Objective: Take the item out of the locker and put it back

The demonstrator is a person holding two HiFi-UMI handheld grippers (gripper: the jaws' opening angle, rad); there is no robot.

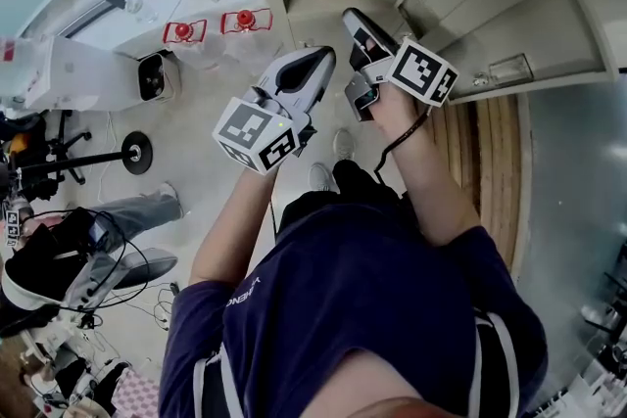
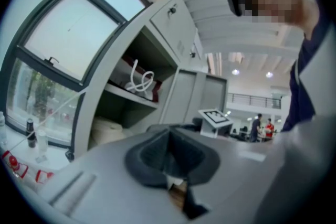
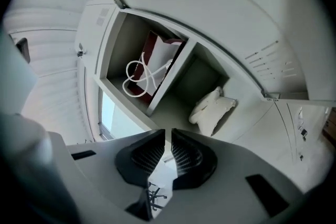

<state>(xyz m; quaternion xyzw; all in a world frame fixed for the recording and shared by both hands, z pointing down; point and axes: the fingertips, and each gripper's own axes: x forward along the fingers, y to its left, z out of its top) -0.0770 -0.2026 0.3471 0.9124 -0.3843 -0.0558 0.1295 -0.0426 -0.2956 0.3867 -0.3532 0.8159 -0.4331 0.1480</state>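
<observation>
Closest to me, the jaws of my right gripper [image 3: 168,139] stand a thin slit apart with nothing in it. The jaws of my left gripper [image 2: 169,139] are pressed together, also empty. Far beyond both, the locker [image 3: 111,44] is open, and neither gripper touches it.

Its upper compartment holds a red-and-white paper bag [image 3: 160,55] with white rope handles [image 3: 137,78] drooping at its front. Under the shelf [image 3: 170,77] lies a soft white bundle [image 3: 214,108]. I cannot tell which of them is the item, but I take the bag as likelier. It should be light and crumple easily, so I judge the rope handles the place to pinch, not the thin sides. The bundle would squash and sag, so I would grip it at its near fold.

Both things lie well apart from my right jaws, far ahead of them, and off to the left of my left jaws.
</observation>
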